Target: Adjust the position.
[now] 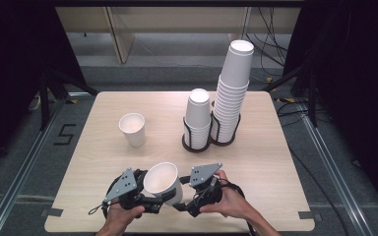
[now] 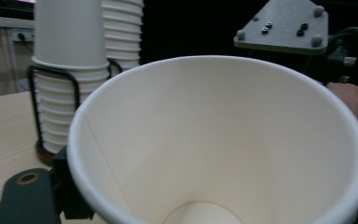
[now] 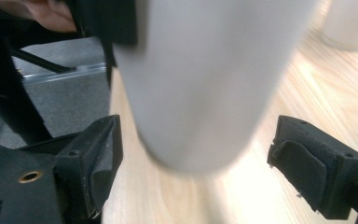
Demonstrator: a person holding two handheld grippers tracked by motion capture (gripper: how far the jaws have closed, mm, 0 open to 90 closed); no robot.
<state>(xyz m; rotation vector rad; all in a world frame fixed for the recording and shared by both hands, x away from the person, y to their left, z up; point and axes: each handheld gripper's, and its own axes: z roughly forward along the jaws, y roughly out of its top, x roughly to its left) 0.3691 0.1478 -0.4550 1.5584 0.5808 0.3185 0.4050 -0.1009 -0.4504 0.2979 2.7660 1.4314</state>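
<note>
White paper cup (image 1: pixel 163 183) sits tilted between the two grippers at the near edge of the wooden table (image 1: pixel 103 147) in the high view, its mouth facing up and away. The left gripper (image 1: pixel 145 199) comes in from the lower left, hand curled under its body, jaws clamped on the cup's lower wall; the right gripper (image 1: pixel 184 204) angles in from the other side, hand wrapped round its grip. Well behind stand a lone cup (image 1: pixel 133 129) and two cup stacks (image 1: pixel 234 93) in a black holder. From the left gripper view, the cup's open mouth looms just over its jaws. From the right gripper view, jaws stand wide on either side of the cup's base, not touching.
</note>
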